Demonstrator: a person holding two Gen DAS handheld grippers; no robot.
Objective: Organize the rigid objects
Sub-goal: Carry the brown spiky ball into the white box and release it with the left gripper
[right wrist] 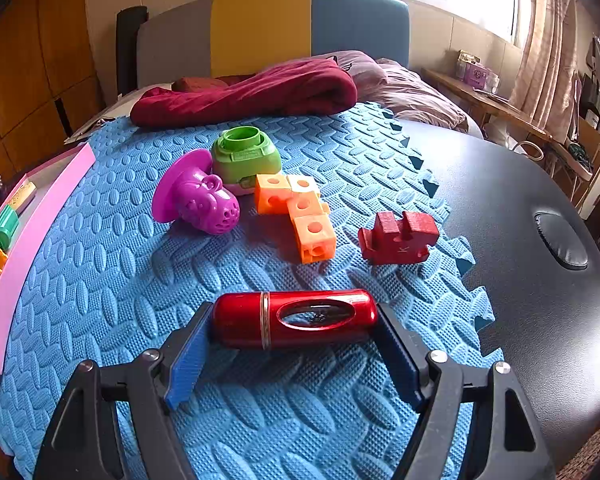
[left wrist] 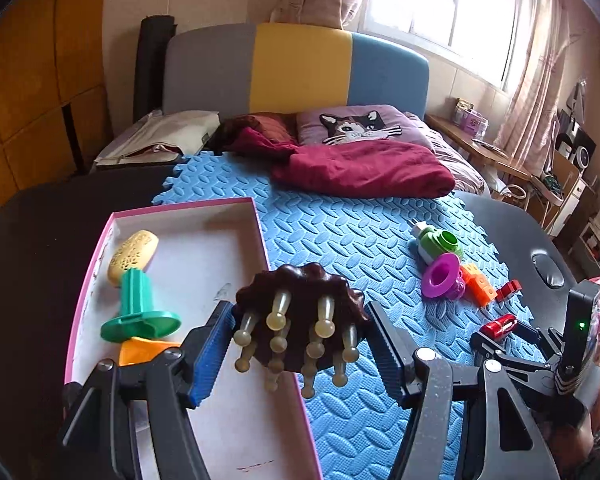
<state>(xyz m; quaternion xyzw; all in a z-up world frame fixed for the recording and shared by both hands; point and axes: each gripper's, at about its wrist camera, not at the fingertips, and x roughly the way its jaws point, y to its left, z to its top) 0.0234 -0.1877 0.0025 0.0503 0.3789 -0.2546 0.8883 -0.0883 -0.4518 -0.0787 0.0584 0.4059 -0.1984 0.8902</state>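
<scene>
In the left wrist view my left gripper [left wrist: 298, 312] is shut on a brown scalp massager [left wrist: 300, 288], its beige prongs pointing at the camera. It hangs over the right rim of the pink box [left wrist: 188, 205]. Inside the box lie a green-and-yellow toy [left wrist: 138, 300] and an orange piece [left wrist: 144, 350]. In the right wrist view a red metal cylinder [right wrist: 296, 318] lies crosswise on the blue foam mat [right wrist: 100, 280]. My right gripper [right wrist: 294, 316] has a pad against each of its ends. That right gripper [left wrist: 504, 330] also shows low at the right of the left wrist view.
Beyond the cylinder lie a purple toy [right wrist: 196, 196], a green ring piece [right wrist: 246, 156], joined orange cubes [right wrist: 300, 212] and a red wooden puzzle piece [right wrist: 400, 236]. A maroon blanket [right wrist: 244, 92] borders the mat's far edge. Black tabletop [right wrist: 520, 200] runs along the right.
</scene>
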